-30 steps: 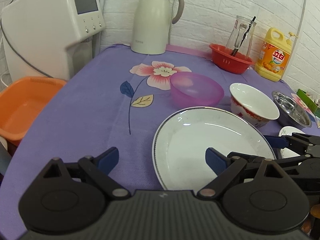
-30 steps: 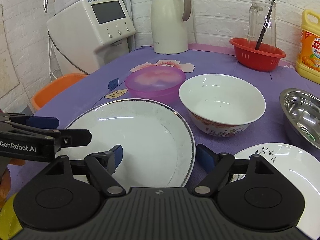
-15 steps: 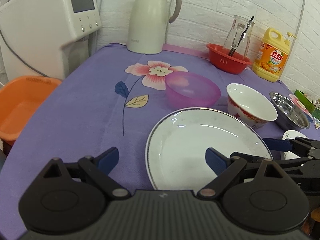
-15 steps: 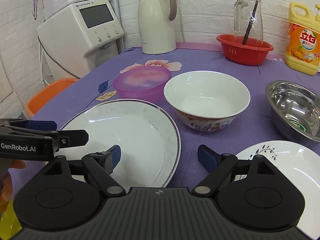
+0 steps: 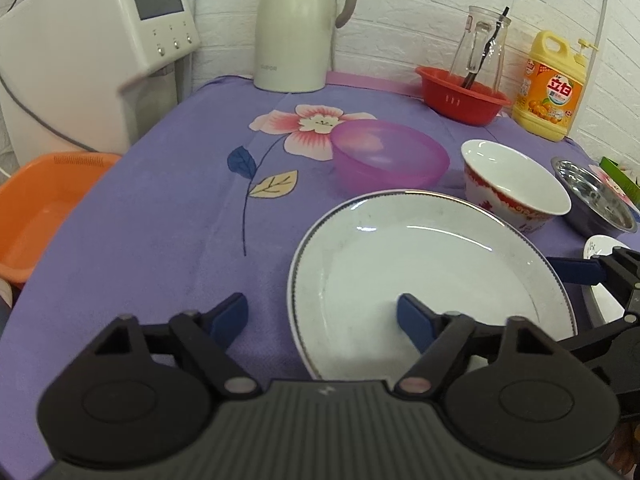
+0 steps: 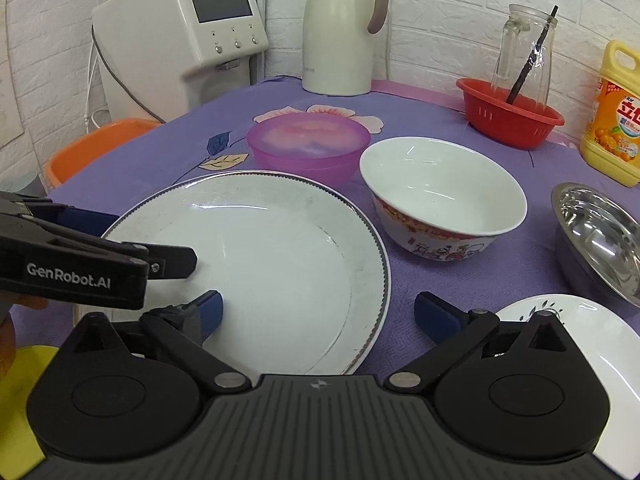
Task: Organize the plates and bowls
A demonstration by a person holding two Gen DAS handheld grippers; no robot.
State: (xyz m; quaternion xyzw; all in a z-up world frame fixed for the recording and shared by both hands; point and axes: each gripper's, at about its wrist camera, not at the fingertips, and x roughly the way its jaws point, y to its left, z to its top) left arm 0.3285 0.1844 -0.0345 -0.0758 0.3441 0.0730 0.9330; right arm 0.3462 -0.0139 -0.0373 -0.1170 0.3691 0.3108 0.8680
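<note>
With my left gripper (image 5: 320, 318) jaws just closing astride the big plate (image 5: 432, 272)'s near-left rim, seemingly not yet pinching, my right gripper (image 6: 318, 312) stands open over its near-right rim.

— Which dishes lie flat?
— Large white plate (image 6: 280, 256) with dark beaded rim, near edge; small white plate (image 6: 592, 344) beside it.
— And the bowls?
— Upright, empty: translucent pink bowl (image 6: 308, 152), white bowl (image 6: 444, 196) with red pattern, steel bowl (image 6: 600, 236).
</note>
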